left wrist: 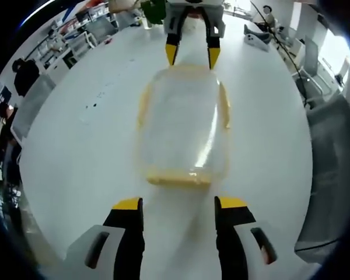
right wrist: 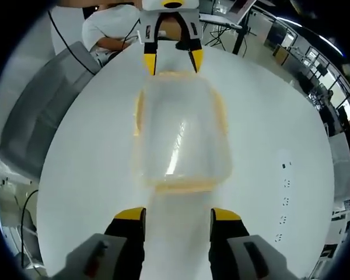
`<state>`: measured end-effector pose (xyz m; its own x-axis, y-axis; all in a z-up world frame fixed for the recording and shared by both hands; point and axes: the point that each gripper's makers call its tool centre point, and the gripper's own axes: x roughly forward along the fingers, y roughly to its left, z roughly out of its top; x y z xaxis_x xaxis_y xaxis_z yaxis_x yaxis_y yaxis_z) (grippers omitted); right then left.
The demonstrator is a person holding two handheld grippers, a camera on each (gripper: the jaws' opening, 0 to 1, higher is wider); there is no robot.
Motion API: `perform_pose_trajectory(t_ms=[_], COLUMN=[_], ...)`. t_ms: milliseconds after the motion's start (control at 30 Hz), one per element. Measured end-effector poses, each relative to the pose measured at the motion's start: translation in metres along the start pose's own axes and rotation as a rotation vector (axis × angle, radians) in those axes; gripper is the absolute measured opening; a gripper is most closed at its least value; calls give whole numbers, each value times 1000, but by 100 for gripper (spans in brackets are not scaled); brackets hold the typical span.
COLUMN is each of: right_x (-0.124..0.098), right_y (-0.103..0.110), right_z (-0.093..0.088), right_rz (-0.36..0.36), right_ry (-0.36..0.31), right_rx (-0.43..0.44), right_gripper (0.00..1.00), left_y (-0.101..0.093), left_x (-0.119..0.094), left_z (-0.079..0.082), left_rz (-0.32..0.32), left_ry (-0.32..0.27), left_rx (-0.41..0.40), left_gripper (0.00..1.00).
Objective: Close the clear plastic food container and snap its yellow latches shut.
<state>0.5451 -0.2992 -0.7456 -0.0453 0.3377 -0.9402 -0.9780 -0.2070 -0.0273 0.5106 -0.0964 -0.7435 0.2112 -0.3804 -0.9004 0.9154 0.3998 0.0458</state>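
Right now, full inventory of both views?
Food container: one, clear with yellow latches, on the table between the two tongs, lid in place.
Table: one, white, round, under the container.
Chairs: grey, around the table edge.
Small white item: one, far side of the table, too small to identify.
Person: one, white top, seated behind the table.
Left tongs: black, yellow tips, open, short of the container's near end.
Right tongs: black, yellow tips, open, short of the opposite end.
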Motion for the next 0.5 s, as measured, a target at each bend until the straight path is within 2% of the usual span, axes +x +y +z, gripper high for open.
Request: perform_pose_trajectory(t_ms=[33,167,233,333,400,467,500], right_x=[-3,-15,-22,-30,-32,-32,-32], right_y=[-2,-1,-2,-6,-7,-13,-14], right_z=[-3,0,9,18,28,32,35], right_rz=[-9,-17,-28,-55,-51,-79,-83], right_ry=[-3,-45,-87,-108,-145,-153,-165], right_rx=[14,90,171,254,335,392,421], right_gripper=[41,39,40,36,36,36,35], left_y=[0,5,8,10,11,12,11], left_x=[-3,-13,-17,-20,-19,-16,-16], left_z=[4,16,23,31,31,29,29], left_rz=[-4,4,5,8,17,23,24], left_ry=[-22,-79,-111,-146,-147,-143,-142], left_rx=[-42,-129,-208,-331,-419,-495,-506], left_gripper=[46,45,46,46,45,45,45])
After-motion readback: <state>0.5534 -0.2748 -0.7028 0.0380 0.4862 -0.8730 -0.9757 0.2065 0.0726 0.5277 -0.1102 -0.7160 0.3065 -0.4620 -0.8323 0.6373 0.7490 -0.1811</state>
